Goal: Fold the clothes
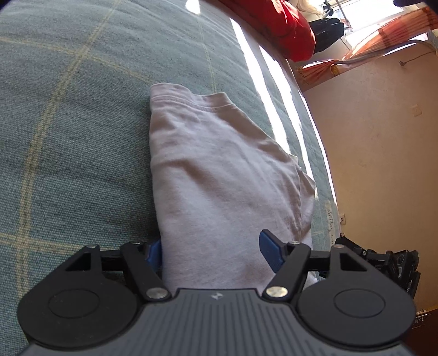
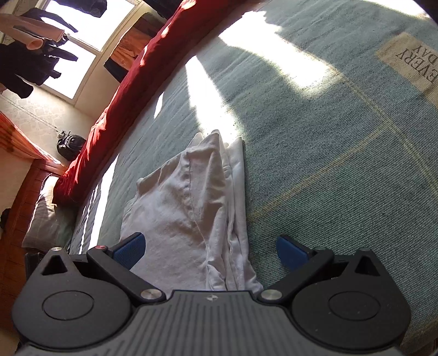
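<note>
A folded white garment (image 1: 219, 178) lies on the grey-green plaid bed cover (image 1: 68, 137). My left gripper (image 1: 213, 252) straddles its near end. One blue pad sits against the cloth's left edge and the other rests over the cloth near its right side. The jaws stand apart and I see no pinch. In the right wrist view the same garment (image 2: 191, 205) shows stacked, wrinkled layers. My right gripper (image 2: 210, 252) is open around its near end. Its left pad is over the cloth. Its right pad hangs over the bare cover (image 2: 328, 164), apart from the cloth.
A red quilt (image 2: 123, 90) runs along the far side of the bed, also in the left wrist view (image 1: 273, 24). The bed's edge (image 1: 323, 169) drops to a beige wall. A pillow (image 2: 46, 219), a black backpack (image 2: 69, 145) and hanging dark clothes (image 2: 27, 68) stand beyond it.
</note>
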Motion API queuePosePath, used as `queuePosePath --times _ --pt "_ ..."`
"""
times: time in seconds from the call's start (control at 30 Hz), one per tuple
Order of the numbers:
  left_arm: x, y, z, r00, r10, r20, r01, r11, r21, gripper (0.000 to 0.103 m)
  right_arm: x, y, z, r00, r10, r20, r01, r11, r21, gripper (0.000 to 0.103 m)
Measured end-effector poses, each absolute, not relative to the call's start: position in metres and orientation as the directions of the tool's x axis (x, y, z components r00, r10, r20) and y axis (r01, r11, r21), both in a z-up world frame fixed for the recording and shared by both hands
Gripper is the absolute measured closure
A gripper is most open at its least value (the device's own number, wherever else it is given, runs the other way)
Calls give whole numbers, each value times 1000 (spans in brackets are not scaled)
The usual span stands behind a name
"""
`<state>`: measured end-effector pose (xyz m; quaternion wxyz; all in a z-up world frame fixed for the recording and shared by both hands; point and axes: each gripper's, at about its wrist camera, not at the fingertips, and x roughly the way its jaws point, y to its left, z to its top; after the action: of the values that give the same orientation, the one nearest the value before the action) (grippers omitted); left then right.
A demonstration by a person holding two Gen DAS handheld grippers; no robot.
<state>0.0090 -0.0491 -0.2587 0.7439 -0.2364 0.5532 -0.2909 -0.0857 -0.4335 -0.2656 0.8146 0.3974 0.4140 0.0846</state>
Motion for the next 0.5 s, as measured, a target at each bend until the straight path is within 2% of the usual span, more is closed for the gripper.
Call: queuePosePath --times 0.03,0.07,0.3,0.5 --pt "8 -47 -259 223 -687 -692 166 726 -668 52 -78 -437 -268 641 482 -597 191 654 732 0" --pt "8 -45 -260 224 -685 -693 157 727 -668 53 -70 -440 -271 639 493 -590 195 639 744 0" --pt "7 -46 -260 230 -668 -708 159 743 -650 53 -28 -447 -283 589 609 -532 150 564 812 0" --pt "7 -46 -260 232 -670 -705 163 741 -651 53 -45 -443 -289 496 728 -473 102 493 864 0"
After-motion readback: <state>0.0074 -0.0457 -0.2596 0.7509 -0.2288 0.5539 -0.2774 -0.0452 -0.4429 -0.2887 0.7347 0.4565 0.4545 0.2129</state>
